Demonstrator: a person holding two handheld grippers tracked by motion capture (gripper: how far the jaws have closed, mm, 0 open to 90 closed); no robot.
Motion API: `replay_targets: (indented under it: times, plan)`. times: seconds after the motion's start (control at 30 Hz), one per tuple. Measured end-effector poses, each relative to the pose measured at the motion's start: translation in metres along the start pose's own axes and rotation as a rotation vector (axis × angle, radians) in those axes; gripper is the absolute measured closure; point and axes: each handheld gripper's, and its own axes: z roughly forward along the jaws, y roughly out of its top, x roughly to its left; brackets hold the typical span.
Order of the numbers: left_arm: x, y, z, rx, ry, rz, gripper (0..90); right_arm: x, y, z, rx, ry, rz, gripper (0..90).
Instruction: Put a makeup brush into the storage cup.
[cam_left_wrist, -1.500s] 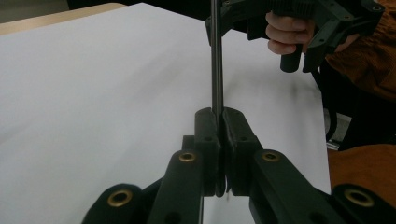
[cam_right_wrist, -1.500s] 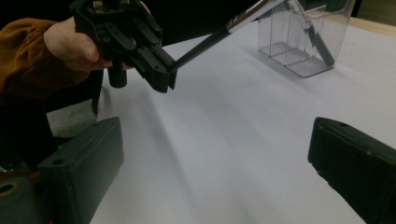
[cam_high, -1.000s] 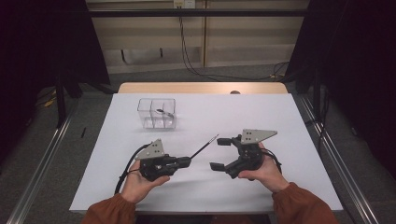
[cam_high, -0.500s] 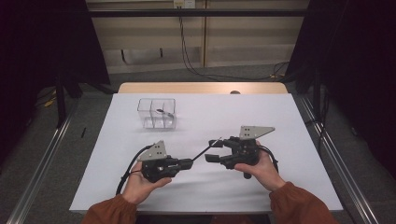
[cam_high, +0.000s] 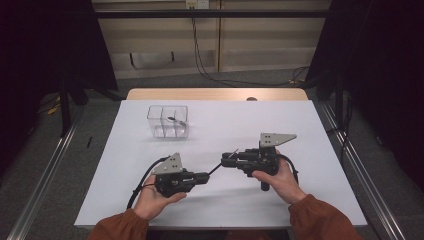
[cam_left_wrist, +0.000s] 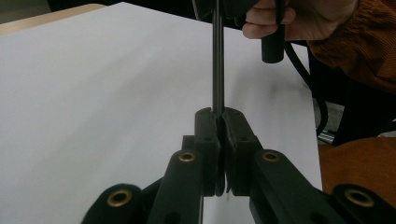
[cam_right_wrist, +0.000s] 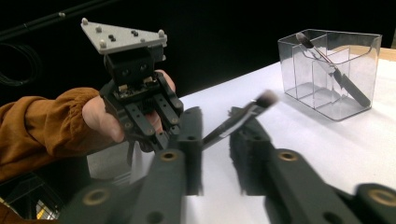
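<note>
Black and thin, the brush (cam_high: 216, 168) hangs in the air above the white table (cam_high: 310, 200), a little way from its front edge. It goes across the gap between the two grippers. The left gripper (cam_left_wrist: 222, 128) holds one end of the brush. In the left gripper view its two black jaws are squeezed tight on the thin handle, and the handle goes straight up from them toward the other hand.

The right gripper (cam_right_wrist: 219, 140) is at the other end, the end with the soft grey tip. In the right gripper view the brush lies slanted between its two jaws. The jaws have just been closing in on it. A gap shows beside the brush on each side, so the pads do not press on it yet. That picture is a bit blurry there.

In the high view the left gripper (cam_high: 202, 176) is low and near the person, and the right gripper (cam_high: 226, 159) is a bit farther up the table, right of it. Both point at each other. Each one has a grey three-cornered plate on top. The person wears orange sleeves (cam_high: 320, 220).

A clear plastic box (cam_high: 168, 121) stands farther back on the table, to the left, well away from both grippers. It has little rooms inside. Another brush (cam_right_wrist: 334, 70) leans in it, with its tip up.
</note>
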Motion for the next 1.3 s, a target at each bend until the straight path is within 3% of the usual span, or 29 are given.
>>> replay_targets:
  times: [0.3, 0.4, 0.63, 1.0, 1.3]
  plan:
    - [0.001, 0.000, 0.003, 0.000, 0.018, -0.005, 81.6, 0.000, 0.001, -0.001, -0.011, 0.067, 0.054, 85.1]
    - [0.002, 0.000, 0.002, -0.006, 0.027, -0.004, 78.0, 0.000, 0.001, -0.002, -0.011, 0.068, 0.051, 85.8]
    - [-0.001, 0.002, 0.003, -0.016, 0.049, 0.001, 64.2, 0.000, 0.002, -0.004, -0.011, 0.058, 0.050, 86.0]
    - [0.003, 0.003, -0.005, -0.034, 0.100, -0.025, 44.0, 0.000, 0.003, -0.007, -0.009, 0.051, 0.048, 86.0]
    - [0.005, 0.006, -0.012, -0.057, 0.116, -0.044, 21.1, 0.000, 0.007, -0.012, -0.003, 0.024, 0.042, 86.0]
